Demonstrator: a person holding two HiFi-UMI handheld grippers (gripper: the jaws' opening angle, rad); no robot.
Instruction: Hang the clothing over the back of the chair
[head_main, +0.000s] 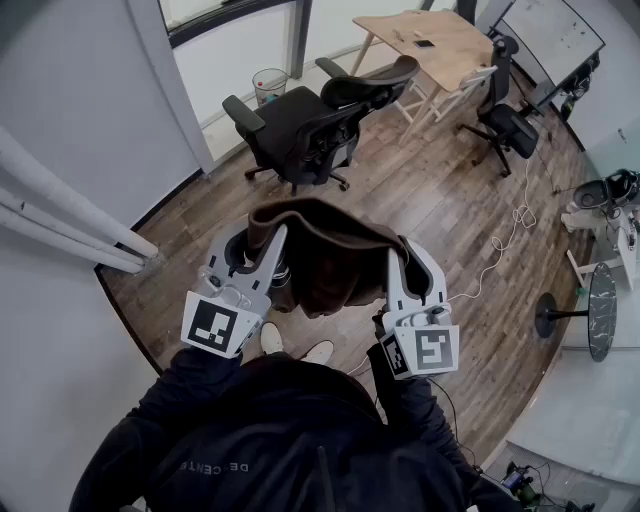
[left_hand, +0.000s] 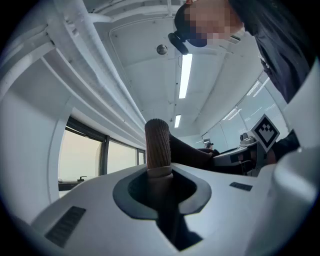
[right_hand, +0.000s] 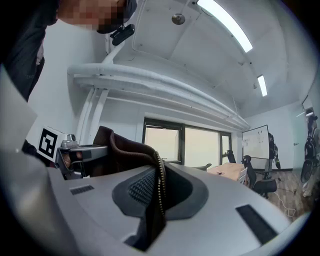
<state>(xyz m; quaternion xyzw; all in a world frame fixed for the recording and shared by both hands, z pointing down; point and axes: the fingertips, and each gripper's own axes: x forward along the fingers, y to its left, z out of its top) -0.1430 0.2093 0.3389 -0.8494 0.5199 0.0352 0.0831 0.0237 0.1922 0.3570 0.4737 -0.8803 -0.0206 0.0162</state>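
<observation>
A dark brown jacket (head_main: 330, 255) hangs spread between my two grippers, held up in front of me. My left gripper (head_main: 272, 240) is shut on its ribbed brown edge (left_hand: 158, 145), which sticks up from between the jaws. On the other side, my right gripper (head_main: 398, 258) is shut on the zipper edge (right_hand: 160, 185) of the jacket. A black office chair (head_main: 310, 120) with a curved backrest (head_main: 372, 82) stands farther ahead on the wooden floor, apart from the jacket.
A wooden desk (head_main: 430, 45) and a second black chair (head_main: 505, 120) stand at the back right. A small waste bin (head_main: 268, 84) sits by the window. A white cable (head_main: 505, 235) trails across the floor at the right. White wall and pipes (head_main: 60, 220) run along the left.
</observation>
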